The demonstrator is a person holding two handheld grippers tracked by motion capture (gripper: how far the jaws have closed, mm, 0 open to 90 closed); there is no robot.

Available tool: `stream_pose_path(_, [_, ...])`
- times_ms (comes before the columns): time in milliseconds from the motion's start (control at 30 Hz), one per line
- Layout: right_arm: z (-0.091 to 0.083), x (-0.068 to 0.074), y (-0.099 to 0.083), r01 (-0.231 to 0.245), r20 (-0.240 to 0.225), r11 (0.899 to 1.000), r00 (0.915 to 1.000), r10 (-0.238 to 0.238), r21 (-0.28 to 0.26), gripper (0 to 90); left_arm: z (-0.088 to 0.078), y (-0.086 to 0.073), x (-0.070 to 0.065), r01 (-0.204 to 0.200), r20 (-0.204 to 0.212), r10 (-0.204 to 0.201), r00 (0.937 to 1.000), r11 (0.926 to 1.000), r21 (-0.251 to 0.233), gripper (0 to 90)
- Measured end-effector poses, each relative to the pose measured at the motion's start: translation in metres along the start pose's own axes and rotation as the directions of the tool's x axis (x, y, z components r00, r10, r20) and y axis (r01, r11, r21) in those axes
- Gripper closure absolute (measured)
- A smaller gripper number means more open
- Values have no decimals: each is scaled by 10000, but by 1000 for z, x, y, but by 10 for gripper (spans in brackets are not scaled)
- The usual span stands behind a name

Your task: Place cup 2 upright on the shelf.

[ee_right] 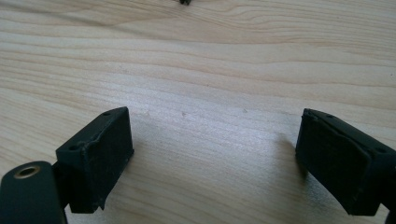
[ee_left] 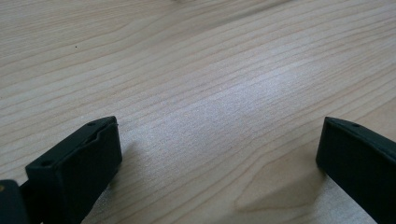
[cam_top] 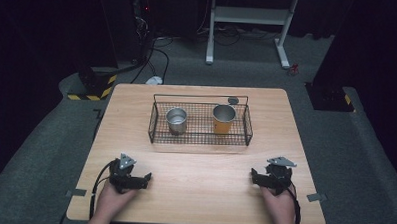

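Since the back of the room is nearly black, the stuff beyond the table [cam_top: 285, 145] is hard to read, just some cables and a white frame on the floor. The person's arms are cut off at the bottom edge of the high view, so you only get the hands and a bit of forearm.

The wire basket [cam_top: 199, 140] sits toward the far side of the table, roughly centred. Inside it a silver cup [cam_top: 176, 120] stands upright on the left and an orange cup [cam_top: 223, 119] upright on the right, apart from each other. Can't tell what's inside either one. There's a small dark round thing at the basket's back rail, too small to identify.

Both grippers are well short of the basket, near the front edge. The left gripper [cam_top: 145, 179] rests low on the wood, pointing inward to the right, jaws spread wide with nothing but bare tabletop between them. The right gripper [cam_top: 254, 175] mirrors it on the other side, pointing inward to the left, jaws also wide apart over bare wood. Each hand is wrapped around its gripper from behind.
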State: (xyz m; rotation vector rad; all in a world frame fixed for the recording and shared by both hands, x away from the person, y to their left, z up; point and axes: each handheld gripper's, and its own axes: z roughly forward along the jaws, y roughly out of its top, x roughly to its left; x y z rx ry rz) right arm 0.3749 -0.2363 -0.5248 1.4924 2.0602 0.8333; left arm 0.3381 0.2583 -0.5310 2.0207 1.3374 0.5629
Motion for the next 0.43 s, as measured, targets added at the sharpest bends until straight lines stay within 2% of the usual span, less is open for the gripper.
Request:
stream_pose_path(133, [2,6,2,72,-56,10000,10000,-72,1,104,0,0,1,10,-33,-10,10000,10000,34,3])
stream_pose_path(433, [2,6,2,85,-67,10000,9999,-85,2,104,-1,0,1,79,-154,-78,9999,10000,31,6])
